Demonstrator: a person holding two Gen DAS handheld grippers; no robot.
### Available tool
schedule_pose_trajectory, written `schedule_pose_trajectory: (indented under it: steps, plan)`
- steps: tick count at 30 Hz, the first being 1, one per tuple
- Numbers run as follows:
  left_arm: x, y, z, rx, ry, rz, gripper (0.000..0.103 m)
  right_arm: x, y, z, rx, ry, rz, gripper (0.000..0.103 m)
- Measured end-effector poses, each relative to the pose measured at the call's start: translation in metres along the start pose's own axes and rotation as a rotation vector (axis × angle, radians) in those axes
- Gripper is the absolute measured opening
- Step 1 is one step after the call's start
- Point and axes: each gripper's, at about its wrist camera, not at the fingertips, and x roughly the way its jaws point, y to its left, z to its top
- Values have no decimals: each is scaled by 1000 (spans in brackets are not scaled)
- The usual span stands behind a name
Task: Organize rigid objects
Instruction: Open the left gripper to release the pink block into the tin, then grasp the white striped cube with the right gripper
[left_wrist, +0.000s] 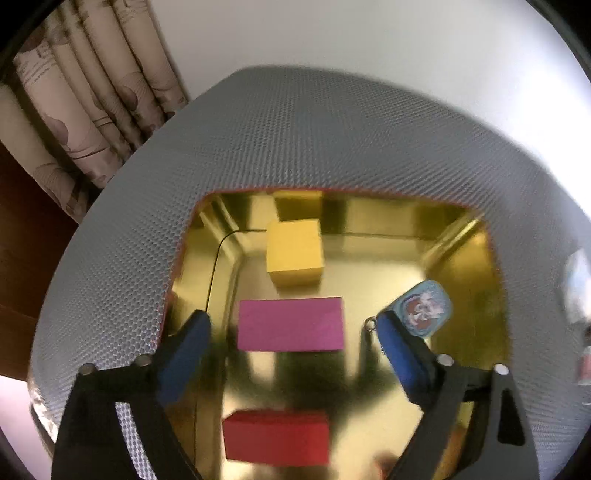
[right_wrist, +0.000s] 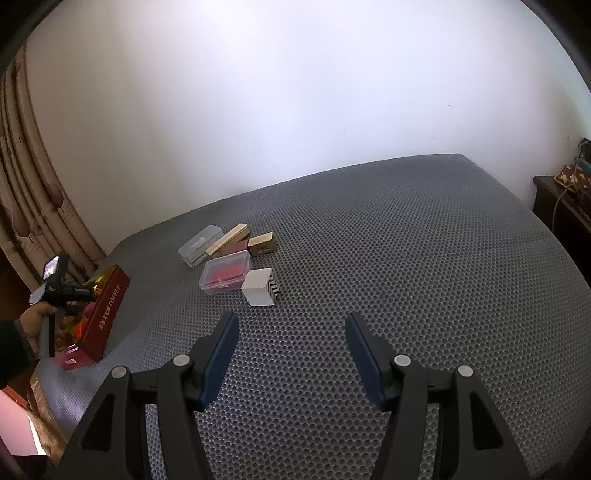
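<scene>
On the long side of the dark red rectangular tin box (right_wrist: 107, 314), a line of gold lettering ends in the word "TOFFEE" (the characters before it look Chinese but are too small to make out). The small blue rounded tin (left_wrist: 424, 308) carries a round pictorial emblem, with no legible words. No other writing is readable.
</scene>
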Motion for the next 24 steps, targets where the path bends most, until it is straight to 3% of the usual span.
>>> schedule_pose_trajectory:
  steps: [3,5,10,14,16,18,19,20,21,24]
  plan:
    - [-38,1,-2,0,-79,-69,94,4,0,-1,-25,5,-22,63]
    - [-73,-2,-9,35,-177,-75,103,12,2,-2,-36,18,-43,69]
    - [-138,-9,-49,113,-361,-135,103,54,31,8,-112,90,-63,70]
    - [-157,-13,-89,121,-410,-203,103,93,57,18,-169,145,-117,71]
    - [-160,-18,-111,116,-403,-245,103,114,59,21,-148,179,-99,71]
    - [-162,-28,-129,130,-394,-281,103,129,56,23,-133,184,-147,71]
    - [-162,-32,-136,140,-388,-294,103,136,52,25,-116,184,-169,67]
    - [-162,-35,-144,155,-380,-304,103,142,50,26,-108,197,-160,56]
    - [-162,-37,-152,159,-376,-308,103,147,50,27,-109,210,-152,31]
    - [-158,-32,-162,150,-360,-343,103,145,53,31,-137,204,-173,30]
